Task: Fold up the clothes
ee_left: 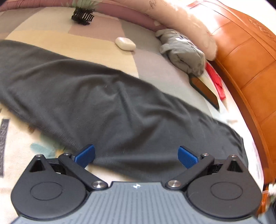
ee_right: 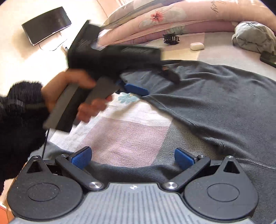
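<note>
A dark grey garment [ee_left: 107,103] lies spread flat across the patterned bed sheet [ee_left: 51,36]. My left gripper [ee_left: 137,155] is open, low over the garment's near hem, with cloth beneath the gap and nothing pinched. In the right wrist view the same garment [ee_right: 207,96] fills the right side, and a strip of it curves along the bottom. My right gripper [ee_right: 132,157] is open just above that strip and the sheet. A hand [ee_right: 69,87] in a dark fuzzy sleeve holds the left gripper [ee_right: 131,87], blurred, at the garment's far edge.
A bundled light grey garment [ee_left: 184,51], a white case [ee_left: 125,44] and a black hair clip [ee_left: 82,15] lie on the bed. A pink quilt [ee_right: 172,19] runs along the back. An orange wooden headboard [ee_left: 250,60], a red item [ee_left: 215,79] and a dark flat slab [ee_left: 205,91] border the right.
</note>
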A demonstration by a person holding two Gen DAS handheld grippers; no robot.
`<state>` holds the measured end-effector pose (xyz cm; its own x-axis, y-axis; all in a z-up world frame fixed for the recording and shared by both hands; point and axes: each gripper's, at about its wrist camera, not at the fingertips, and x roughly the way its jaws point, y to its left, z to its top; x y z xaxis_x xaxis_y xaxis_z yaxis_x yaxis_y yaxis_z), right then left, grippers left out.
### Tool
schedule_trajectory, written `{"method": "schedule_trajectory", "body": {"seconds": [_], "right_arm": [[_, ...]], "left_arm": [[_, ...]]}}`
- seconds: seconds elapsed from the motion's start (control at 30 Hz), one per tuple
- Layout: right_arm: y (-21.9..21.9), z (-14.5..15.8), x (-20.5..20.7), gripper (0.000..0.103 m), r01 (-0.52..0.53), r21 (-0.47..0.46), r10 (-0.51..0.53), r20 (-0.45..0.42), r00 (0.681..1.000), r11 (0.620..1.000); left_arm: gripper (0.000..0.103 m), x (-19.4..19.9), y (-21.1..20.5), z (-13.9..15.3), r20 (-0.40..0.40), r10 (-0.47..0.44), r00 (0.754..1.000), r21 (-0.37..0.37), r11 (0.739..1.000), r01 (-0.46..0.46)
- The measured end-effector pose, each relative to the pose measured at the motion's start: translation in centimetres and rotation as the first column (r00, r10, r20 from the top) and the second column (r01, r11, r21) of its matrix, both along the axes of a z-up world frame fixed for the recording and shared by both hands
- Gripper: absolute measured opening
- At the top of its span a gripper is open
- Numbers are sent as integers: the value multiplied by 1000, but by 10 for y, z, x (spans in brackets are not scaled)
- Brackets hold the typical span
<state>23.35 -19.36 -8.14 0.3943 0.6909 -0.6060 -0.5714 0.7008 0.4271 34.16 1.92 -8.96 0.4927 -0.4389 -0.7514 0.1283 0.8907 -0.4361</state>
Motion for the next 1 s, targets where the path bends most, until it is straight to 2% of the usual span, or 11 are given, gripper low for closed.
{"method": "schedule_trajectory", "body": {"seconds": [0.07,0.13,0.27,0.37,0.5,0.63,0.7,0.77,0.87,0.93,1.0], "right_arm": [[-1,1,-1,103,2,8,-2,-4,1000,1000],[-2,2,-3,103,0,13,0,-4,1000,1000],[-1,-1,-1,103,6,11,-6,-6,1000,1000],[-2,-1,-1,103,13,15,-13,-6,1000,1000],[-5,1,0,103,21,26,-20,-9,1000,999],[-4,0,-1,103,19,27,-19,-11,1000,999],[-4,0,-1,103,21,27,-20,-13,1000,999],[-5,0,0,103,26,29,-26,-15,1000,999],[-5,-1,0,103,28,28,-27,-16,999,999],[-4,-1,0,103,26,25,-26,-15,1000,999],[-4,-1,0,103,25,24,-24,-14,1000,999]], "left_arm": [[102,-8,3,4,-29,-9,1000,36,999,10],[100,-6,6,16,-7,15,1000,83,996,-15],[101,16,16,35,116,42,992,15,999,-44],[101,32,15,19,81,55,995,83,995,-62],[101,10,18,-3,80,35,996,131,990,-46],[101,8,14,13,-27,-30,999,211,977,35],[101,18,17,32,38,-18,999,225,974,9],[102,36,19,45,108,10,994,199,979,-31],[101,66,11,39,97,21,995,134,990,-34],[101,74,-13,31,114,-57,992,226,974,30],[101,72,-43,19,146,-187,971,405,907,114]]}}
